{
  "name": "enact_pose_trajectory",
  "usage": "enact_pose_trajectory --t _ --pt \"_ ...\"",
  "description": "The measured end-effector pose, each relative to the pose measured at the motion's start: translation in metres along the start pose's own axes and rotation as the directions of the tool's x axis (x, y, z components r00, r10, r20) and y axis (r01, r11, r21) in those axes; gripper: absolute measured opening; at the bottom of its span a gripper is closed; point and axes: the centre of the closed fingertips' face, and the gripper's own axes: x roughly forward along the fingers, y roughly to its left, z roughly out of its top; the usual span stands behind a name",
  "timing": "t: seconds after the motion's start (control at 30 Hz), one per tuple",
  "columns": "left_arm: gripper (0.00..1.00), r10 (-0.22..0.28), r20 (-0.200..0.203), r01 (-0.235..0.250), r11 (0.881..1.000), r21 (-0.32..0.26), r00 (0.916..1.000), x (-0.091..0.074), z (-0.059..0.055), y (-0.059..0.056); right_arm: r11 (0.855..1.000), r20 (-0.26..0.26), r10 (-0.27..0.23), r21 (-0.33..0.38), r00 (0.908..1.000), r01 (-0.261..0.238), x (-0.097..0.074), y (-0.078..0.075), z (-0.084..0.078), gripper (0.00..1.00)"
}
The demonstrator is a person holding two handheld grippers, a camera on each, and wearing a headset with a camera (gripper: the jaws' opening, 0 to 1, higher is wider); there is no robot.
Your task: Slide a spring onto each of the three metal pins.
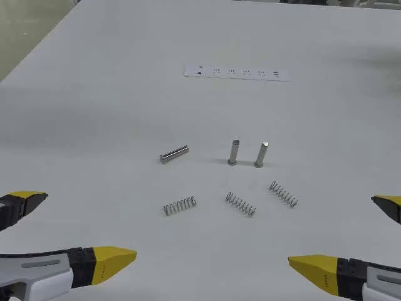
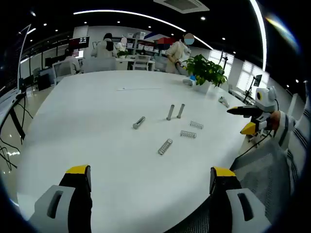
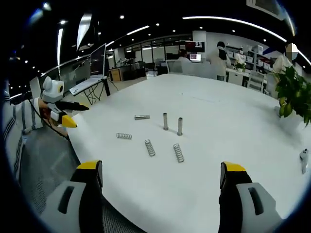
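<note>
Three steel-bright pins sit near the middle of a broad, matte white table (image 1: 94, 106) in an open-plan office lit by ceiling strip lights. The left pin (image 1: 173, 154) lies on its side. The middle pin (image 1: 234, 152) and the right pin (image 1: 262, 154) stand on their wider ends, close together. In front of them lie three thin wire coils, each apart from the others: the left spring (image 1: 180, 205), the middle spring (image 1: 240, 204) and the right spring (image 1: 283, 194). A flat white power strip (image 1: 237, 73) lies farther back, and a leafy potted plant (image 2: 206, 70) stands at the table's edge. The yellow-tipped left gripper (image 1: 91, 224) and right gripper (image 1: 331, 229) hover at the near edge, jaws spread wide, holding nothing.
</note>
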Motion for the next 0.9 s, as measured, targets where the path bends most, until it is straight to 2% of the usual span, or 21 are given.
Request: enact_pose_trajectory --t 0.1,0.4,0.9 --pt "0.98 -0.003 -0.027 0.003 1.000 0.021 0.9996 0.0007 -0.0051 -0.0016 1.000 -0.001 0.002 -0.003 1.0000 -0.002 0.0004 0.0008 -0.0004 1.00" --pt "0.98 -0.007 -0.014 0.007 0.999 0.035 0.9999 0.0013 -0.0018 -0.0043 1.000 -0.008 0.008 0.004 0.9999 -0.008 0.0020 0.0016 -0.0025 1.00" --pt "0.98 -0.004 -0.022 0.005 0.998 0.055 0.9998 -0.0006 -0.0010 -0.0020 1.000 -0.012 0.012 0.006 0.9999 -0.011 0.0026 0.0015 -0.0029 1.00"
